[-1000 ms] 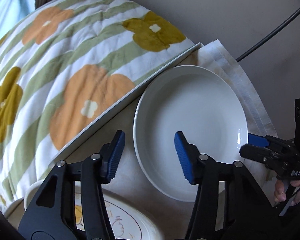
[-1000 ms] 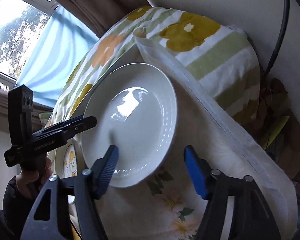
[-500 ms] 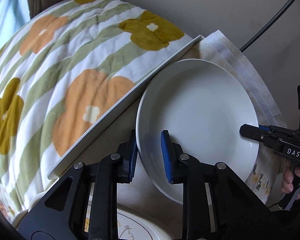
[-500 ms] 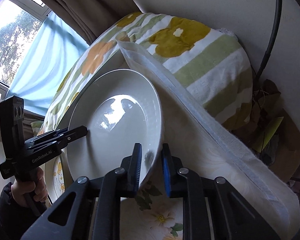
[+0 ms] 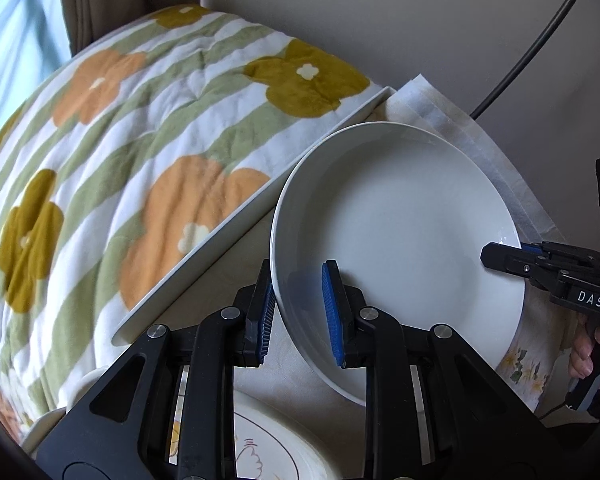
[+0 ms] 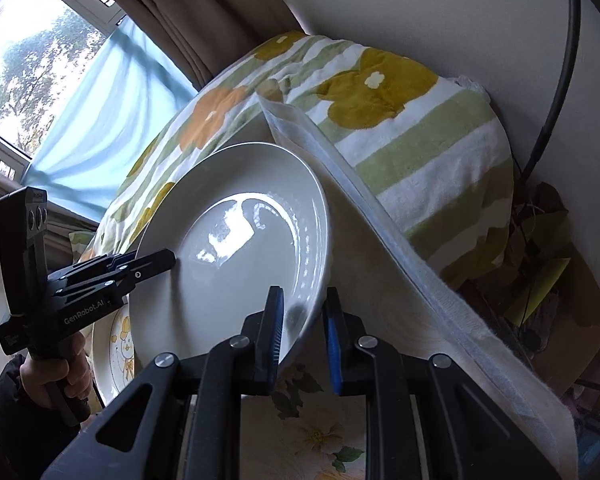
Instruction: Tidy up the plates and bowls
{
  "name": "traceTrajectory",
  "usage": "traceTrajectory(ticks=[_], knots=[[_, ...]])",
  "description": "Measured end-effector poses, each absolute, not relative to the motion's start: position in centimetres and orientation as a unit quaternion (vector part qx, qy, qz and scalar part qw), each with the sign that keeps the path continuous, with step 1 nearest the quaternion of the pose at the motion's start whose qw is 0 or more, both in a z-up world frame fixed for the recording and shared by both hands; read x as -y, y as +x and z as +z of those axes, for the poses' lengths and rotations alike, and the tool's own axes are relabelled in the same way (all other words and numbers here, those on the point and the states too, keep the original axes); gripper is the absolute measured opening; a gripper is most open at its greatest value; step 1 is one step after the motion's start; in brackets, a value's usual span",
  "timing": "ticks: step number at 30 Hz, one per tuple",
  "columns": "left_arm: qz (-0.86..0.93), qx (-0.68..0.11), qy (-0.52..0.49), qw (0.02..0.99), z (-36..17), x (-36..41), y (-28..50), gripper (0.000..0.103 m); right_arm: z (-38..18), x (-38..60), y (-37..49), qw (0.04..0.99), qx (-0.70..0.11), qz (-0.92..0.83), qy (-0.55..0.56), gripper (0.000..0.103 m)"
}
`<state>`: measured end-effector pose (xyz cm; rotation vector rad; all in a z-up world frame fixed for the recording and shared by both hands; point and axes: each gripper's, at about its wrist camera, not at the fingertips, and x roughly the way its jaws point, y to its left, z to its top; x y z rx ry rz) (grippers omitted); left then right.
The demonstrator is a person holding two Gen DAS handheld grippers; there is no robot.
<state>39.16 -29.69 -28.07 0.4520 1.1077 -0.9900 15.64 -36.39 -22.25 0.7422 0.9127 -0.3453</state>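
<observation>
A plain white deep plate is held tilted above the table, between both grippers. My left gripper is shut on its near left rim, blue pads on either side of the wall. In the right wrist view the same plate is clamped at its lower right rim by my right gripper. Across the plate the other gripper shows in each view: the right one and the left one. A patterned plate with a cartoon drawing lies below; it appears as the patterned plate in the right view.
A flower-patterned quilt bulges beside the white table edge. A floral cloth covers the table and hangs over its far side. A black cable runs along the wall. A hand grips the left tool's handle.
Both grippers went from open to shut on the white plate's rim. The plate has since tilted and risen slightly off the cloth.
</observation>
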Motion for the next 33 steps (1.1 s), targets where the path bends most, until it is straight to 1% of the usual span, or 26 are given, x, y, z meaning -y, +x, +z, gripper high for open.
traceTrajectory(ticks=[4,11,17,21,27,33], knots=[[-0.443,-0.493,0.19,0.725,-26.5,29.0,38.8,0.02,-21.0,36.2,15.6,0.829,-0.423,-0.153,0.332,0.018],[-0.42,-0.469,0.162,0.76,-21.7,26.6,37.0,0.02,-17.2,35.7,15.3,0.85,-0.417,-0.11,0.302,0.018],[-0.377,-0.456,0.132,0.795,-17.5,22.9,33.6,0.02,-14.0,34.4,14.5,0.865,-0.42,-0.049,0.27,0.018],[-0.335,-0.455,0.094,0.82,-15.2,19.5,30.3,0.02,-12.1,33.0,13.6,0.874,-0.421,-0.002,0.243,0.018],[-0.256,-0.448,0.057,0.855,-13.7,13.7,23.8,0.02,-10.7,29.7,12.4,0.877,-0.434,0.076,0.192,0.018],[-0.172,-0.463,0.009,0.869,-14.2,6.9,17.6,0.02,-11.6,24.9,11.9,0.861,-0.458,0.156,0.155,0.018]])
